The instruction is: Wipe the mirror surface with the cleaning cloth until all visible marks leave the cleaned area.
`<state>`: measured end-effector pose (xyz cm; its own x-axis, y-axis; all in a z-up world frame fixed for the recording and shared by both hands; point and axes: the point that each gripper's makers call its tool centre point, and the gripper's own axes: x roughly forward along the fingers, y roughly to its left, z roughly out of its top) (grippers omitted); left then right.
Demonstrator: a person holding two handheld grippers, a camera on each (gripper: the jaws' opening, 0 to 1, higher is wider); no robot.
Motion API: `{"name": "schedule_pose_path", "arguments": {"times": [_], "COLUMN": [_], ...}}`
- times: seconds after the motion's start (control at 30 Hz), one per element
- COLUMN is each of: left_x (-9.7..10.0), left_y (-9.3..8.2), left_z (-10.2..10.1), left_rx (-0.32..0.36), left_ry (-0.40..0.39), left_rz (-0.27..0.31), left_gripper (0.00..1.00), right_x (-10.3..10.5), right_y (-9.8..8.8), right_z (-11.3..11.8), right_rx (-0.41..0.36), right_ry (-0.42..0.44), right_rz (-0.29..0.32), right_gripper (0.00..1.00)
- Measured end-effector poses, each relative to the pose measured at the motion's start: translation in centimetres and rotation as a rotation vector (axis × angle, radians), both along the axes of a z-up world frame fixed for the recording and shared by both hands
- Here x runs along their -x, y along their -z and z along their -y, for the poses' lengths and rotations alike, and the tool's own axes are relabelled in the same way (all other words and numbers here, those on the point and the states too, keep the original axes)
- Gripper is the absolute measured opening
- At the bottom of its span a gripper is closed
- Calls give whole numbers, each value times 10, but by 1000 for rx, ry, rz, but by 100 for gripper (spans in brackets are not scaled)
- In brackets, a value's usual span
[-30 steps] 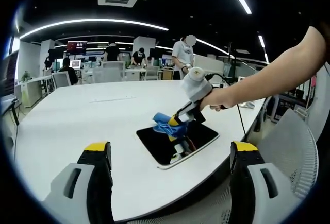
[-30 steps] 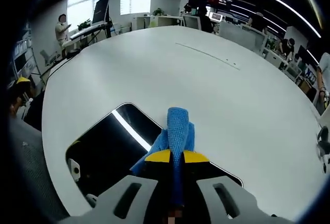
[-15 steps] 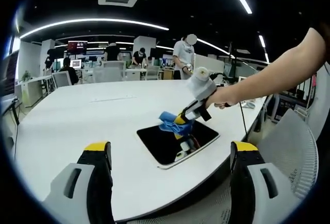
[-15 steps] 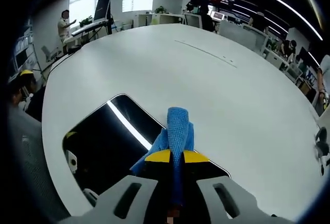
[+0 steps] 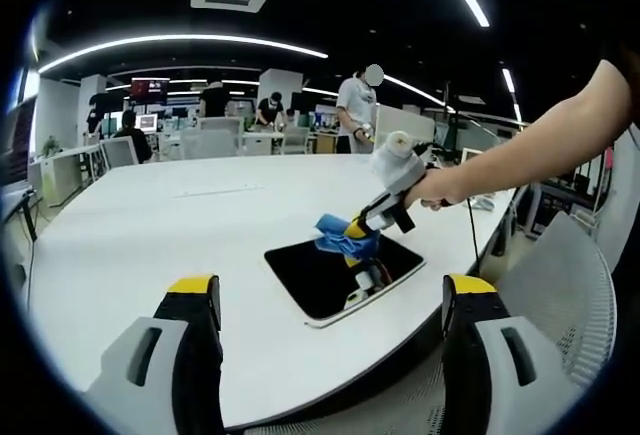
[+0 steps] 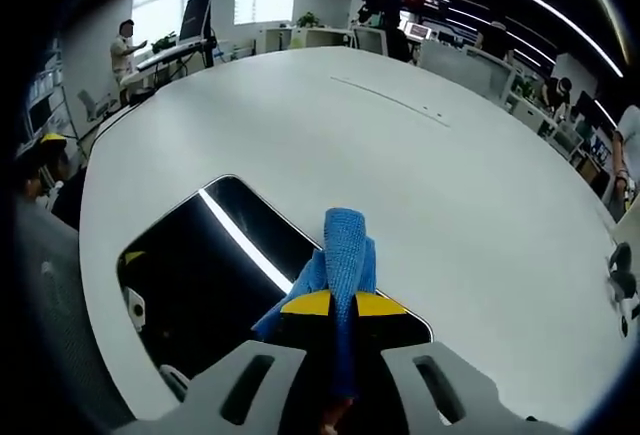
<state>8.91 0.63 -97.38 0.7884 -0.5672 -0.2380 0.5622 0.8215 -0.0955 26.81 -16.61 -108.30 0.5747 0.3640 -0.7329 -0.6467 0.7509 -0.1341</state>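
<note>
Room: open office with curved ceiling light strips, desks, monitors and several people standing at the back.
Surface [image 5: 150, 225]: broad, white, rounded; a grey mesh chair [image 5: 575, 285] stands at its near edge.
Mirror [image 5: 335, 275]: dark rectangular pane with rounded corners, lying flat near the surface's edge, reflecting a bright light strip and the tool above it.
Cleaning cloth [image 6: 340, 255]: blue, bunched, over the mirror's far edge.
Right tool [image 6: 333, 303]: yellow-tipped jaws closed tight on the cloth, held by a person's hand [image 5: 440, 190].
Left tool [image 5: 330, 290]: jaws spread wide, gripping nothing, back from the mirror.
</note>
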Motion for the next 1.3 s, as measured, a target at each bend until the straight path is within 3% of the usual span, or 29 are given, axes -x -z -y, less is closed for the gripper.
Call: {"name": "schedule_pose_path", "arguments": {"times": [0.3,0.9,1.3], "left_x": [0,1,1], "left_y": [1,1,2], "left_z": [0,1,-1], "left_rx": [0,-3,-5], "left_ry": [3,6,6], "left_rz": [-3,-5,-6], "left_gripper": [90,91,92], "right_x": [0,16,42], "right_y": [1,3,1], "right_z": [0,-2,-5], "right_rx": [-23,28,21], "right_ry": [24,-7,-13], "right_rz": [-51,-48,-40], "right_gripper": [0,0,0]}}
